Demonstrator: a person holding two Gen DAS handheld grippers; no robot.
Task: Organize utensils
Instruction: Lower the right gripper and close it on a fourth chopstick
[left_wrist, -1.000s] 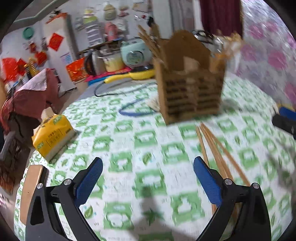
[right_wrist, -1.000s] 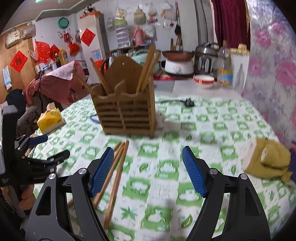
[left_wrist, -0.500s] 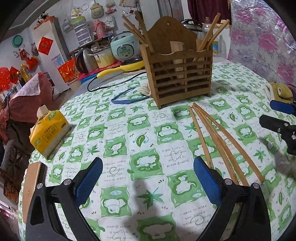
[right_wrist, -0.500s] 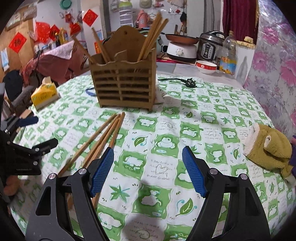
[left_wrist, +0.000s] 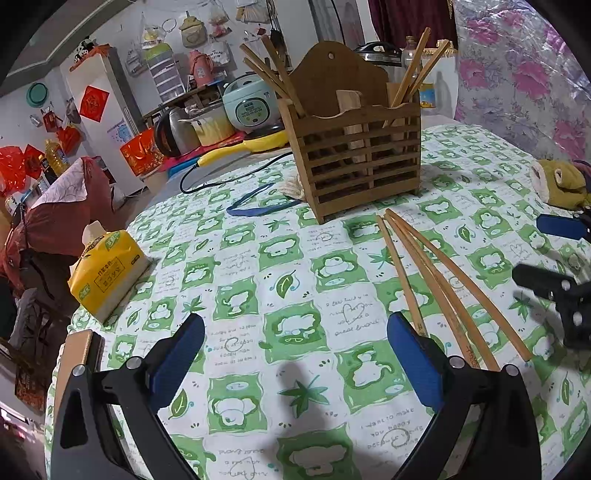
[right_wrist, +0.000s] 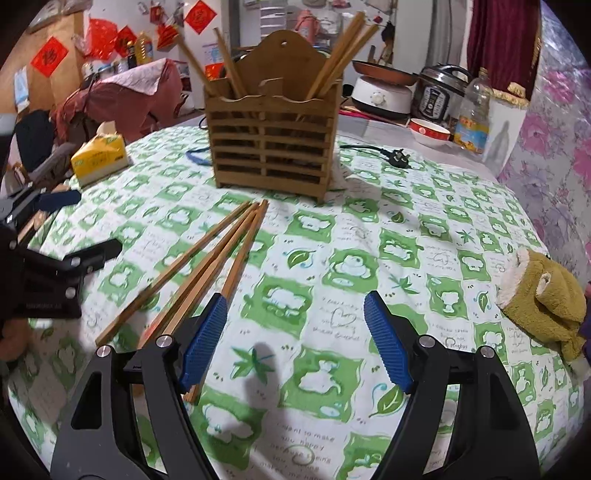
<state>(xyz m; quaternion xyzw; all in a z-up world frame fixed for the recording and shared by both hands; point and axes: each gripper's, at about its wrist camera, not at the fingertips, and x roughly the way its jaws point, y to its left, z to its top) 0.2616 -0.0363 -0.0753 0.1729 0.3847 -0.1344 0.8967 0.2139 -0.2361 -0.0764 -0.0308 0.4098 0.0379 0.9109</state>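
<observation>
We hover both empty grippers, left (left_wrist: 295, 365) wide, right (right_wrist: 293, 341) opening, beside chopsticks (right_wrist: 207, 266) lying lengthwise toward the far holder (right_wrist: 271, 147), right nearer.

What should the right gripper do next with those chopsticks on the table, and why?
Probably shift the right gripper left over the chopsticks. Its jaws are opening with nothing between them, and the loose chopsticks lie just outside its left jaw, short of the holder.

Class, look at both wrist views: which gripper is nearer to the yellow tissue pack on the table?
Left. The left gripper hovers on the side of the table where the yellow tissue pack sits; the right gripper is further away, past the loose chopsticks.
</observation>
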